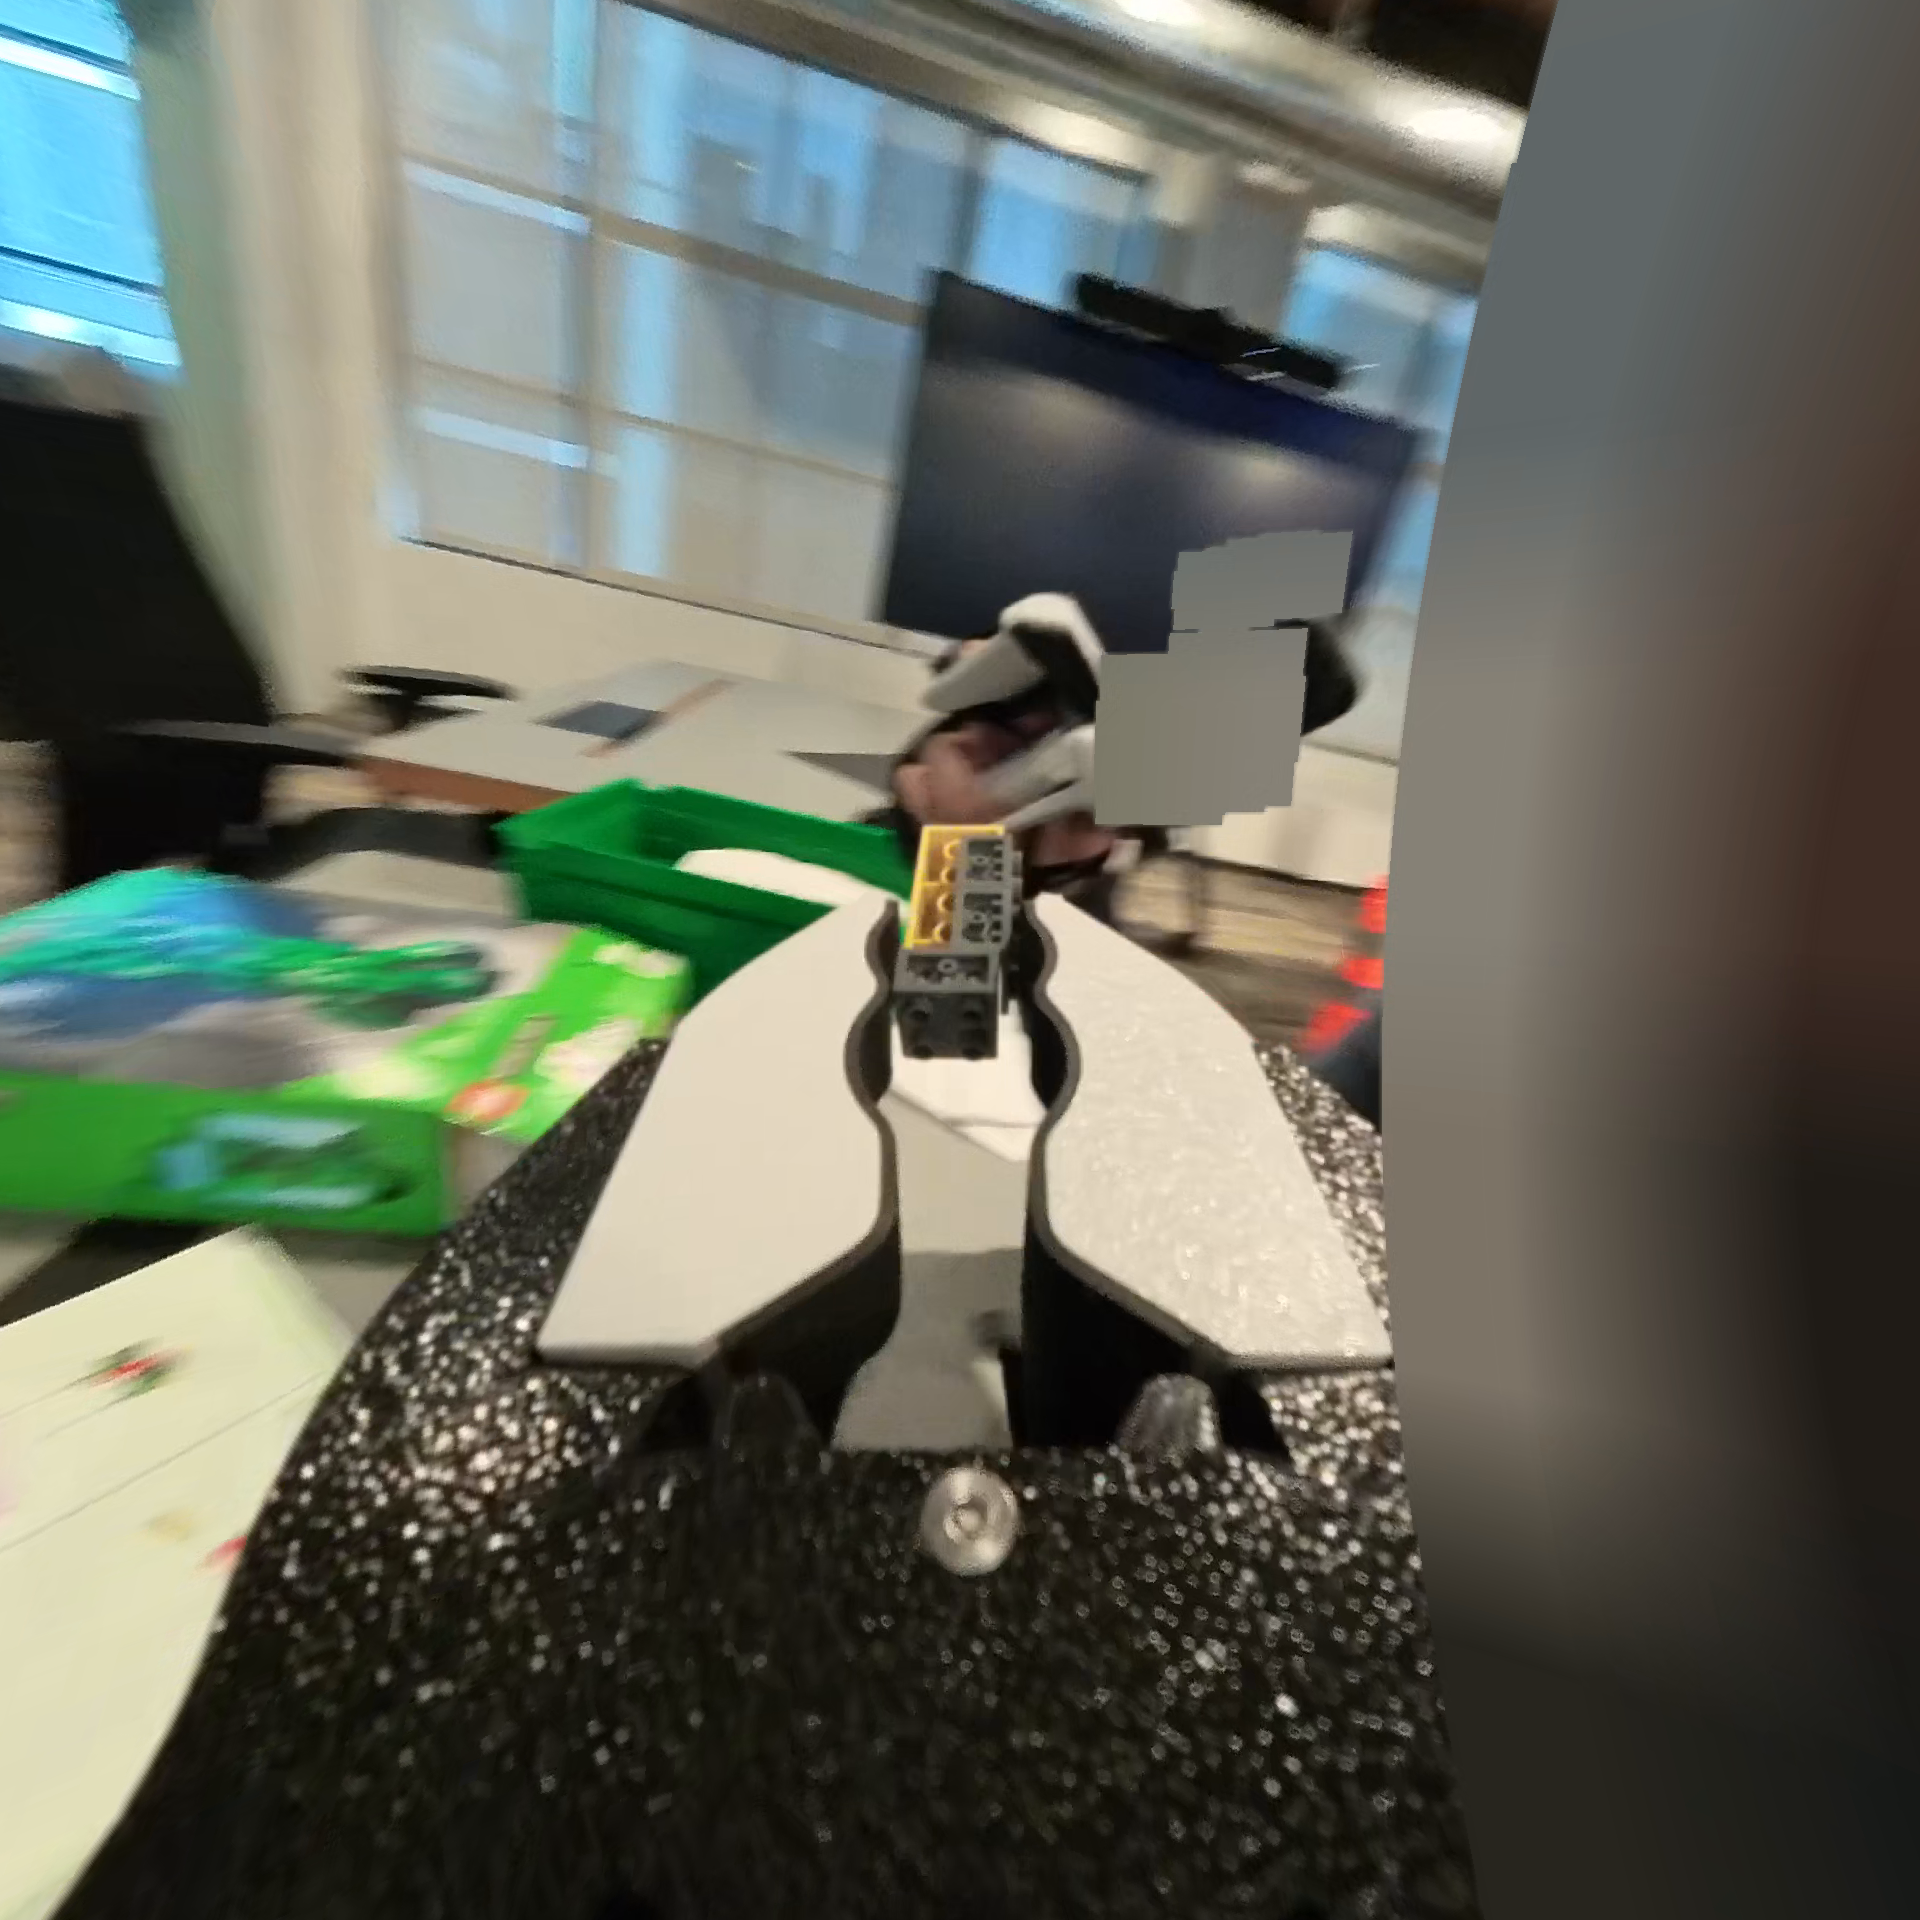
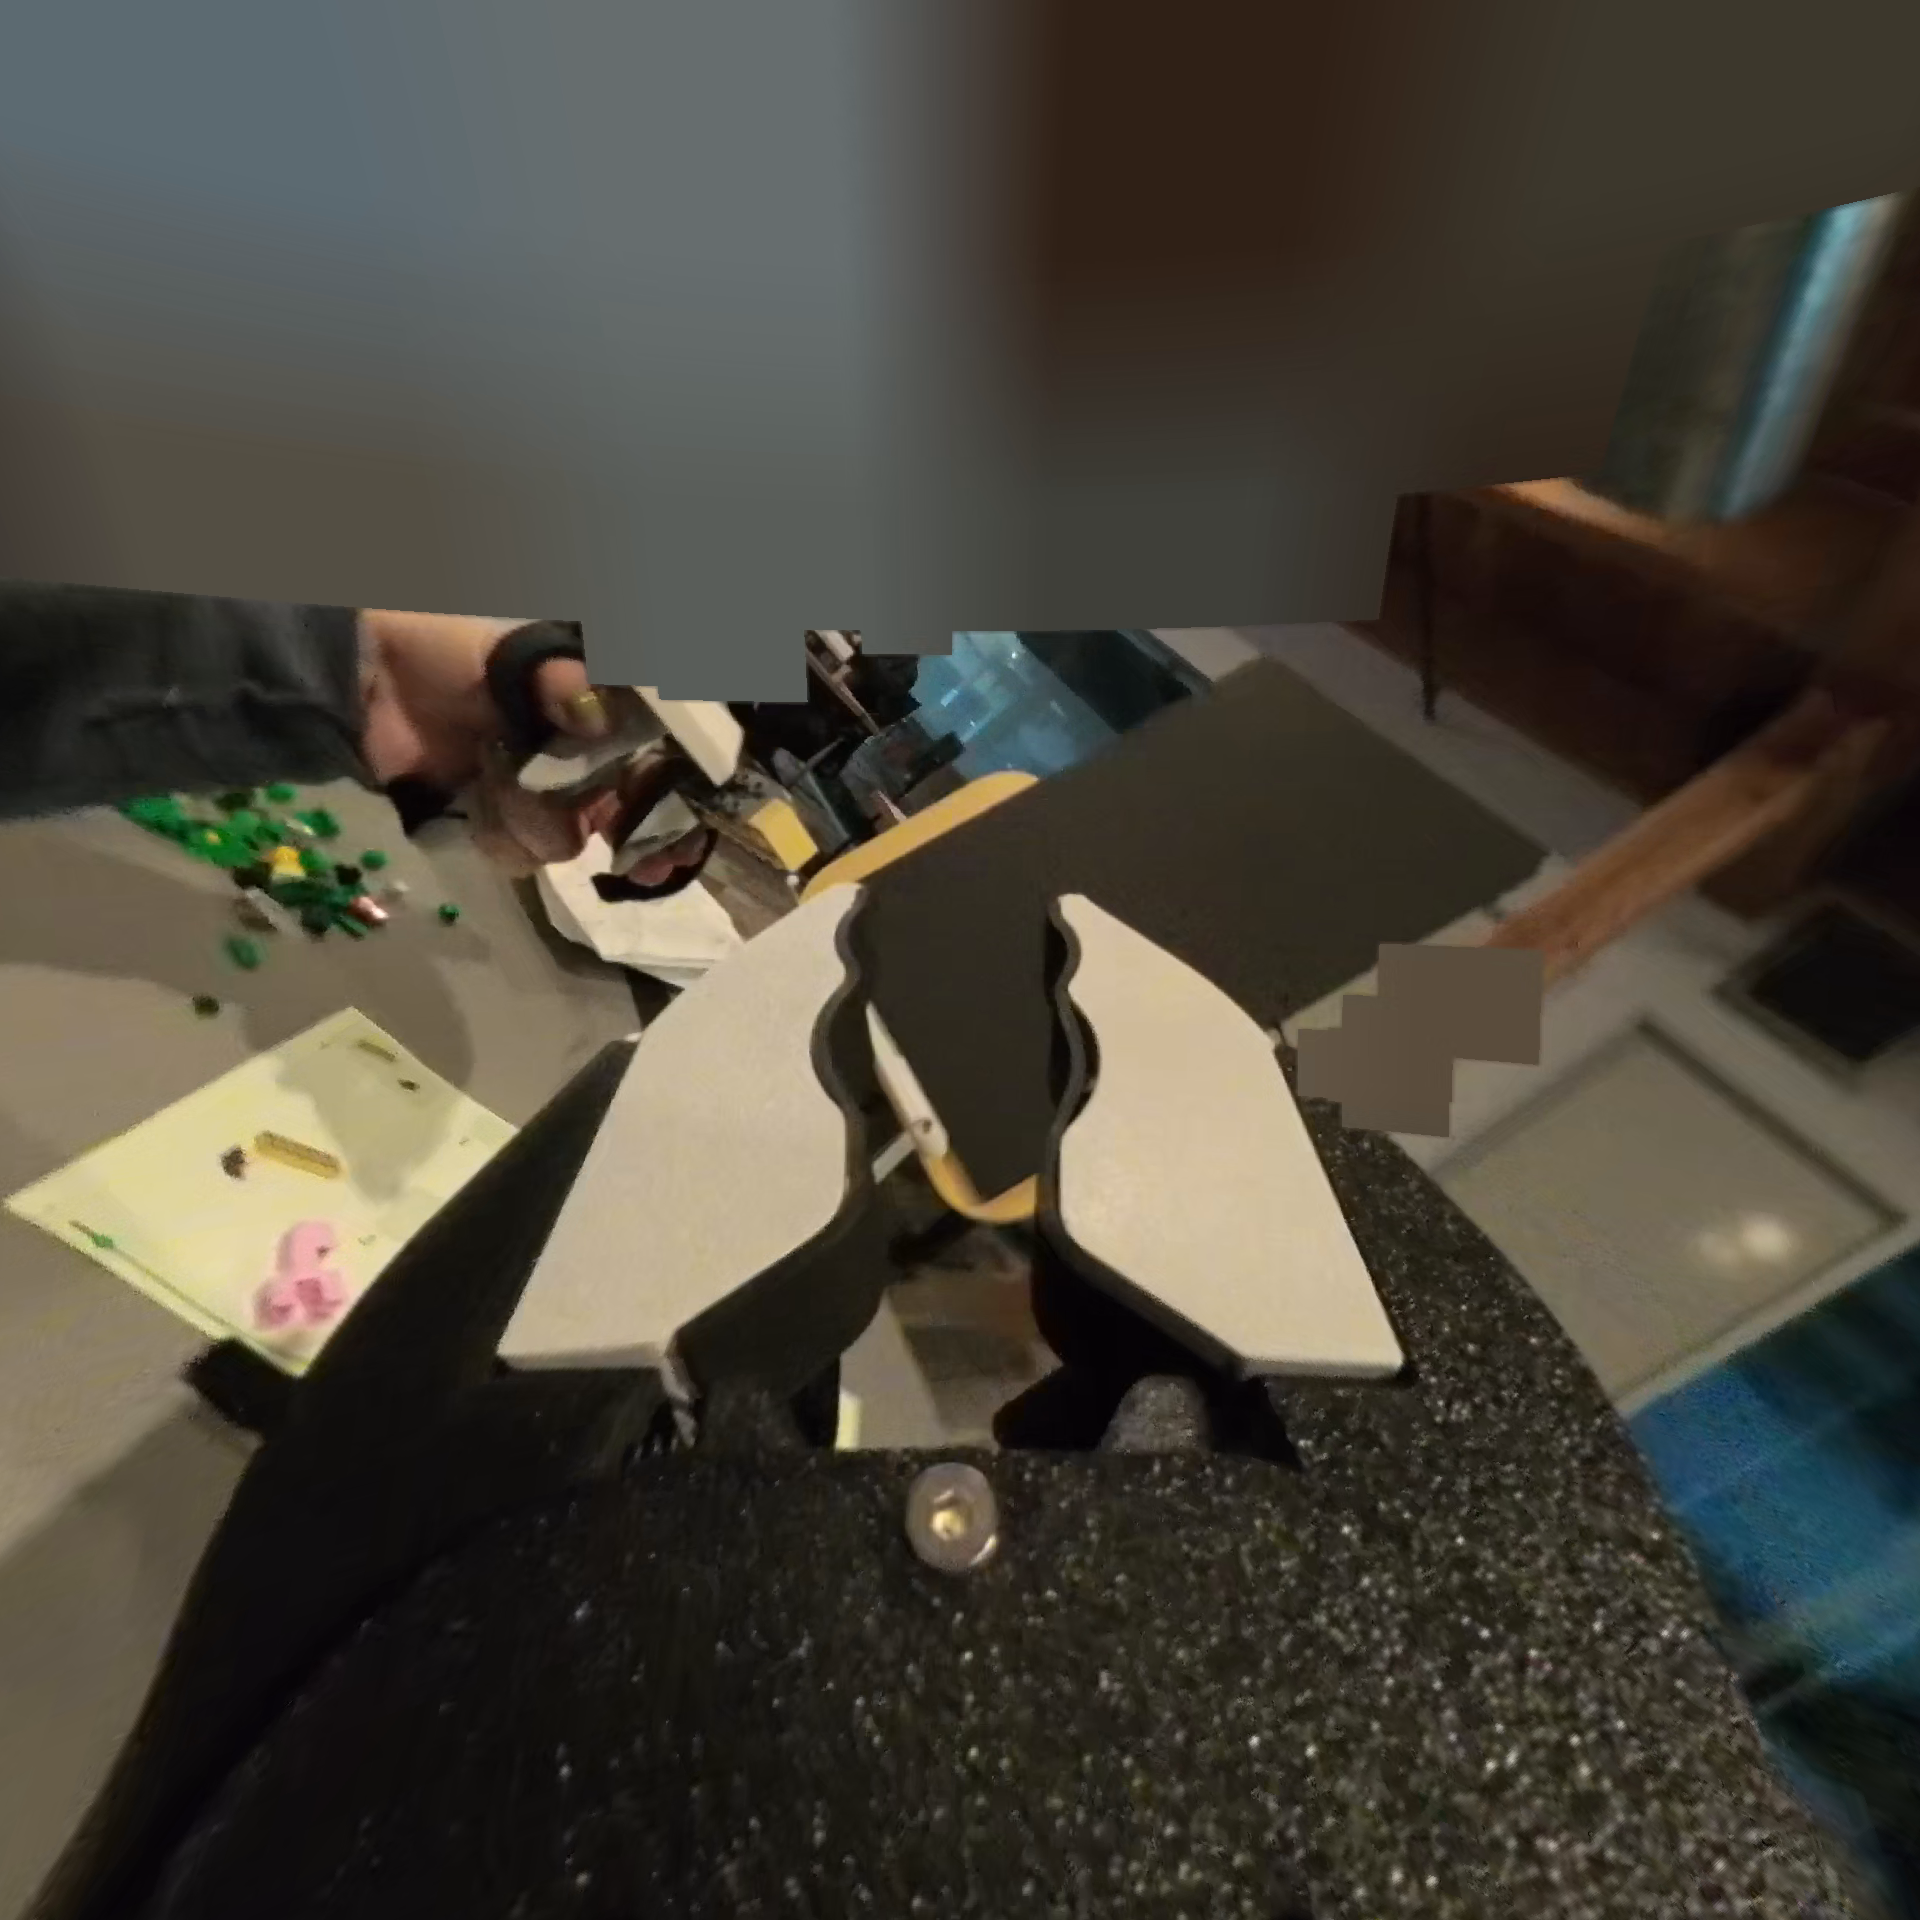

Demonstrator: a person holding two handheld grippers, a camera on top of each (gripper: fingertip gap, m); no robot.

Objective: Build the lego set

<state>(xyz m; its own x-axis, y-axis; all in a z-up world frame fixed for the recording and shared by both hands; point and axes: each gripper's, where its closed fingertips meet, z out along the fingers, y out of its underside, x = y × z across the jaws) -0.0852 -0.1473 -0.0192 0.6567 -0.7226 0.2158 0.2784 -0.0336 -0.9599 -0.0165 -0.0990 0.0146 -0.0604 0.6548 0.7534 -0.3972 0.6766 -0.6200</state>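
Observation:
In the left wrist view my left gripper (image 1: 958,920) is shut on a small lego assembly (image 1: 951,940) of grey, black and yellow bricks, held up in the air and pointing away. My right gripper (image 1: 992,727) shows beyond it, held in a hand and facing the assembly. In the right wrist view my right gripper (image 2: 961,914) is open and empty, raised above the table. The left gripper (image 2: 623,821) shows farther off in a hand (image 2: 436,707). A pile of loose green bricks (image 2: 281,862) lies on the grey table (image 2: 83,1018).
A green lego box (image 1: 260,1039) and a green tray (image 1: 665,847) stand at the left. An instruction sheet (image 2: 260,1164) carries a pink piece (image 2: 301,1288) and a tan piece (image 2: 296,1153). A black chair seat with a yellow rim (image 2: 1195,862) is beyond the table. Some 10 cm of space lies between my two pairs of fingers.

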